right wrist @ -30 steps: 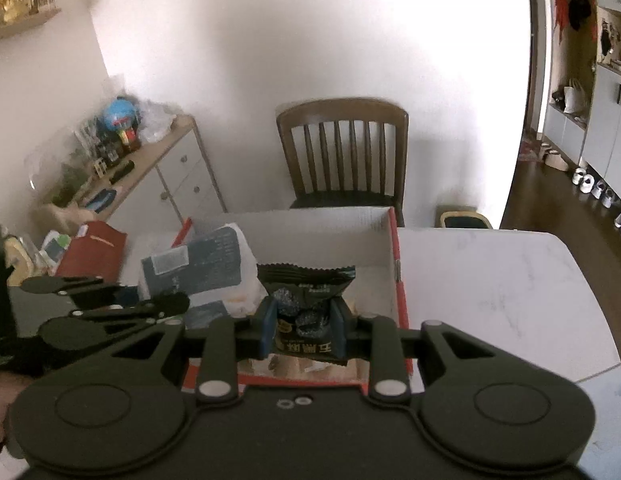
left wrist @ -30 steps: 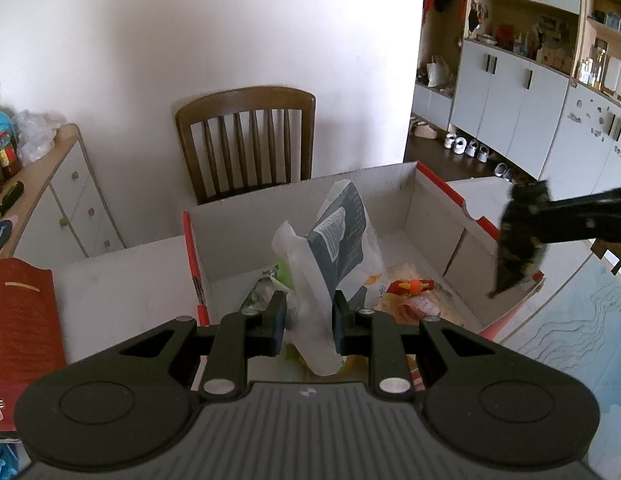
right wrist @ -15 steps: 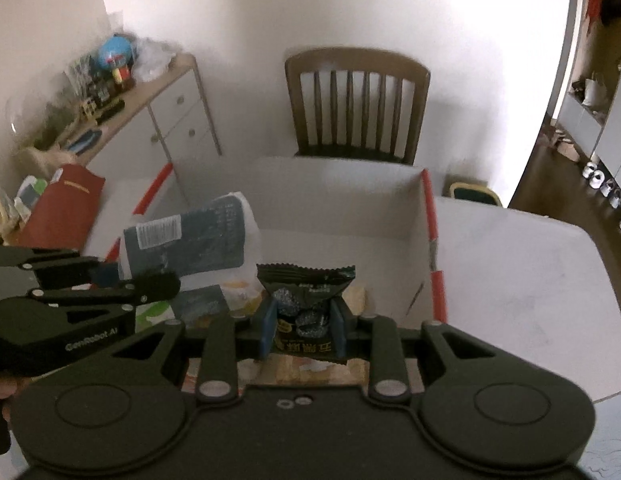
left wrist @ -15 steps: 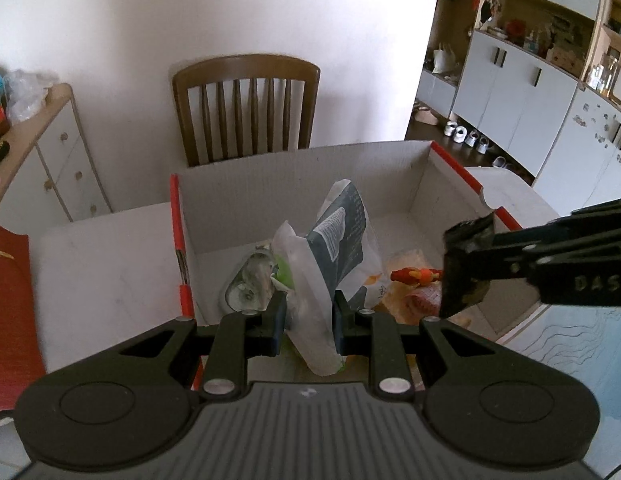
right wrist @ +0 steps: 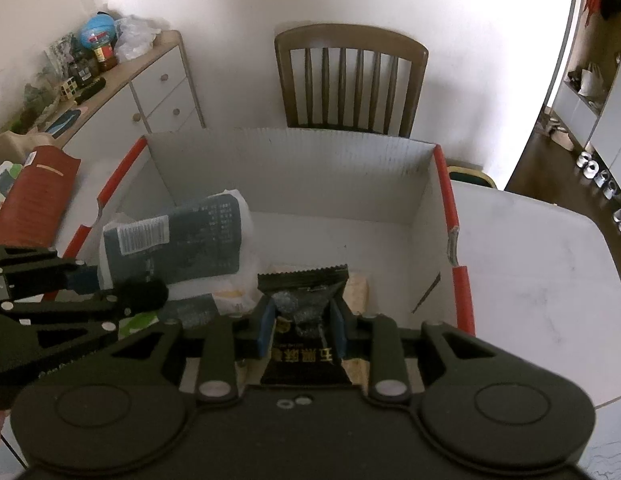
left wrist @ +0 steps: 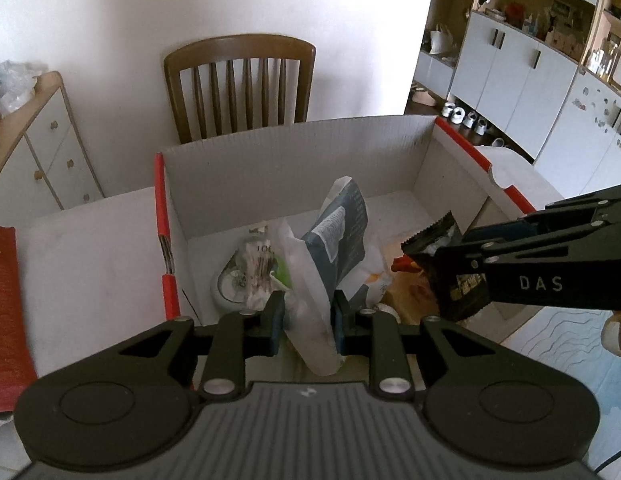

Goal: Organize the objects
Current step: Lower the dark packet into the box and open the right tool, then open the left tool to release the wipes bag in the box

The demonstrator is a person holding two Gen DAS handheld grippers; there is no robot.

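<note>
Two hand-held grippers hang over the near edge of the open cardboard box (right wrist: pixel 294 176), each clenched on a packet, and the coming move turns on what lies straight below each load.

Nearest, the right hand-held gripper (right wrist: pixel 301 320) grasps a black snack packet (right wrist: pixel 306 292) by its middle, the serrated top edge pointing away toward the box's far wall and the long axis running along the fingers. Directly under and just beyond it lies a pale yellowish packet (right wrist: pixel 356 286) on the box floor, near the right wall; bare floor opens farther on, toward the far right corner. A drop from here would likely land the black packet on that yellowish one (not on bare cardboard).

The left hand-held gripper (left wrist: pixel 306 316) is clamped on a white plastic bag with a dark blue label (left wrist: pixel 338 232), gripping its lower end so the bag stands up and leans away, long axis rising toward the far wall. Below it, near the box's left wall, sits a round clear container (left wrist: pixel 246 276) of what look like cotton swabs. From the right wrist view the bag's broad labelled face (right wrist: pixel 178 240) lies to the left of the black packet, apart from it.

Beyond the box stands a wooden chair (right wrist: pixel 350 80) against the wall, with the white tabletop (right wrist: pixel 530 260) spreading to the right.
</note>
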